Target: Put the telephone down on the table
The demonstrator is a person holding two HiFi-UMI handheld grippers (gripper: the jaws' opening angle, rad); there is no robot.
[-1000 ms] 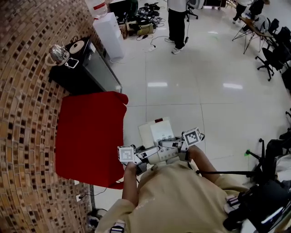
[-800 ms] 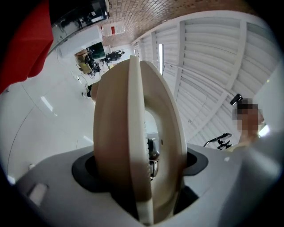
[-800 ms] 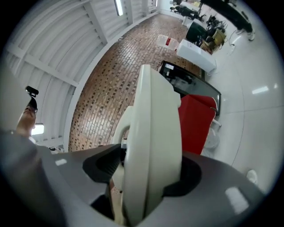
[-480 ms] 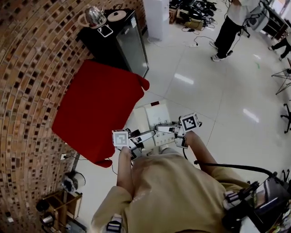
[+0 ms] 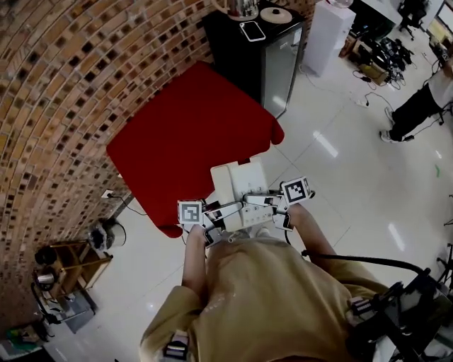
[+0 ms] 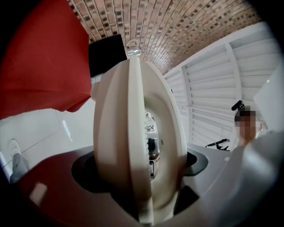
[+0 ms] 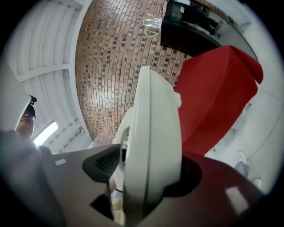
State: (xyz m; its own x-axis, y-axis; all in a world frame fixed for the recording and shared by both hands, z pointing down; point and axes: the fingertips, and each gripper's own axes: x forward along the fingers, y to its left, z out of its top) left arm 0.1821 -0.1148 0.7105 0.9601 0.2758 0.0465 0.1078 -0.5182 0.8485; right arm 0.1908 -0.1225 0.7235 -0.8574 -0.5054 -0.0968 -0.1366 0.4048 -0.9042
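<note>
A cream telephone is carried in front of the person's chest, just off the near corner of the red-covered table. My left gripper holds its left side and my right gripper its right side. In the left gripper view the telephone stands edge-on, with the left gripper pressed onto it. In the right gripper view the telephone fills the right gripper. Those jaws are opening a touch, and the pads still touch the casing.
A black cabinet with a metal kettle stands beyond the table, next to a white box. A brick wall runs along the left. A wooden rack sits low left. A person stands far right.
The person has turned toward the red table, which has swung from the left to straight ahead. Both grippers and the telephone now sit close to its near corner.
</note>
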